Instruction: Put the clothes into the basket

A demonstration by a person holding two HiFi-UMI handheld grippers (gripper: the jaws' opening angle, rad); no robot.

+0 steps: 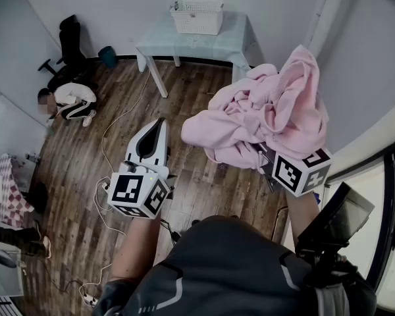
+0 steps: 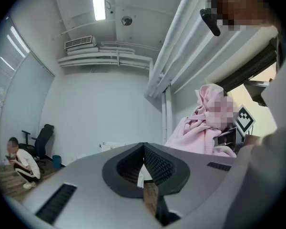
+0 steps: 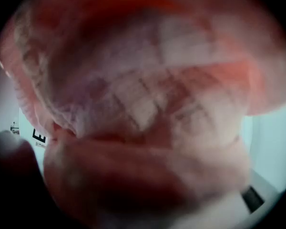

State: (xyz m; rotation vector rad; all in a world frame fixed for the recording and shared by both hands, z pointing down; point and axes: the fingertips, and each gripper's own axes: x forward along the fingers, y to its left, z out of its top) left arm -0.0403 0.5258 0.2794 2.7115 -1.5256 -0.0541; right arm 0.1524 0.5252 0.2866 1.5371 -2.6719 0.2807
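Observation:
A bundle of pink clothes (image 1: 263,117) hangs in the air at the right of the head view, bunched over my right gripper (image 1: 268,159), which is shut on it. The jaws are buried in the cloth; only the marker cube shows. The pink fabric (image 3: 148,104) fills the whole right gripper view. My left gripper (image 1: 159,125) is held level at centre left with its tips together and nothing between them (image 2: 143,147). From it the pink clothes (image 2: 195,132) show to the right. The white basket (image 1: 197,16) stands on a pale table (image 1: 237,41) at the far wall.
A person (image 1: 69,101) crouches on the wooden floor at the far left, beside a black office chair (image 1: 69,45) and a blue bin (image 1: 107,56). White cables (image 1: 115,127) trail over the floor between me and the table. A wall runs close on the right.

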